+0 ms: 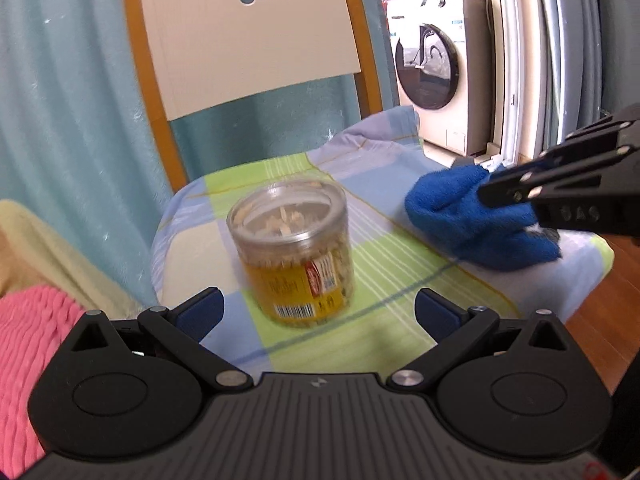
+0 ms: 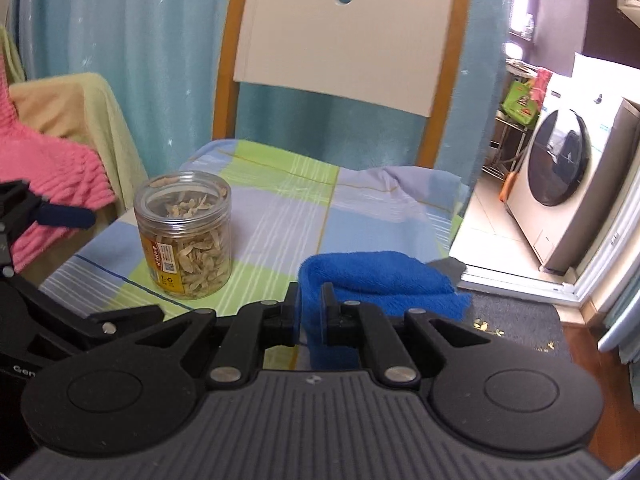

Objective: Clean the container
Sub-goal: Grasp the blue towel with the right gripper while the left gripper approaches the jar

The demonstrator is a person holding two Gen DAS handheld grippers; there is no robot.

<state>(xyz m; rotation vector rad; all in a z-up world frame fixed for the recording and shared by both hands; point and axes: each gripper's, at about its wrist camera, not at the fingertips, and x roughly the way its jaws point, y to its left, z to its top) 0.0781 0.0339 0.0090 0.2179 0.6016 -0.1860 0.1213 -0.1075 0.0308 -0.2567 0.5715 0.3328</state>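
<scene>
Upright on the checked seat cover (image 2: 280,184), lidded jar (image 1: 290,256) dead ahead of wide-open, empty left gripper (image 1: 318,312), nearer than right gripper (image 2: 310,312) pinching blue cloth (image 2: 372,280) alongside.

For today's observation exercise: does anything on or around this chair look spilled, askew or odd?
Small yellowish crumbs lie scattered on the dark mat beside the chair, like a spill. The checked cloth is rumpled at its far corner. The jar stands upright.

Both wrist views look low and close across the chair seat (image 1: 360,332) toward its backrest, sharing jar (image 1: 292,256) and blue cloth (image 2: 380,280).
</scene>
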